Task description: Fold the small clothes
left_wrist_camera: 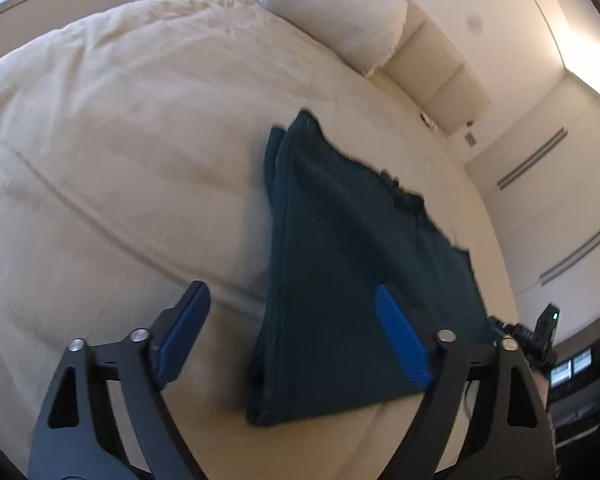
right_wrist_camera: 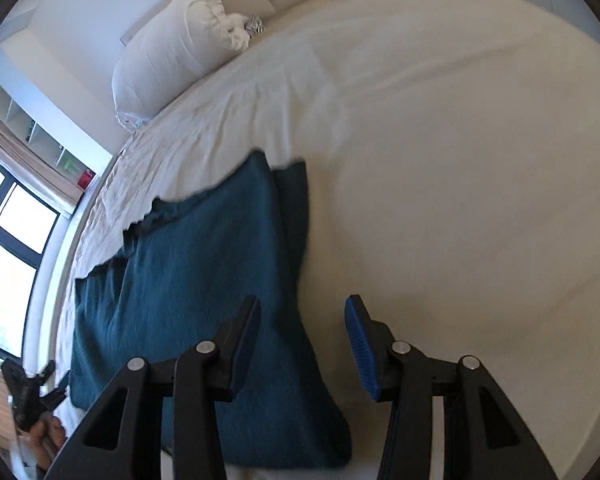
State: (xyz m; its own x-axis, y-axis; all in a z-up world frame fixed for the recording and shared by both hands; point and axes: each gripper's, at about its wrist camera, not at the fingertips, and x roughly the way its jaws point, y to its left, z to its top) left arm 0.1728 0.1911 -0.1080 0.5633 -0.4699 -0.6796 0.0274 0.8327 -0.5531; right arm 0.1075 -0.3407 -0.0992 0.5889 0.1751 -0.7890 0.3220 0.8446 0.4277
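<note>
Blue-padded fingers of the left gripper (left_wrist_camera: 290, 332), spread wide and holding nothing, frame the near end of a dark teal folded garment (left_wrist_camera: 340, 272); its right finger overlaps the cloth in the picture, contact not discernible. Right gripper (right_wrist_camera: 302, 344), likewise spread and empty: left finger over the garment (right_wrist_camera: 204, 280), right finger over bare bedding.

Garment: lies flat on a cream bedspread (left_wrist_camera: 120, 160), folded lengthwise, with a second layer showing along its long edge and a ragged, gathered far-side edge.

Left wrist view only: part of the other gripper's black body with a small green light (left_wrist_camera: 540, 332) at near right; cream padded headboard (left_wrist_camera: 440, 76); wall with slatted vents (left_wrist_camera: 532, 160); dark shelving at far right.

Right wrist view only: window with dark frame (right_wrist_camera: 16, 216) at left, open white shelves (right_wrist_camera: 40, 136) beside it, a hand on the other gripper (right_wrist_camera: 32, 408) at near left.

Both views: white ruffled pillow (right_wrist_camera: 176, 52) at the bed's far end.
</note>
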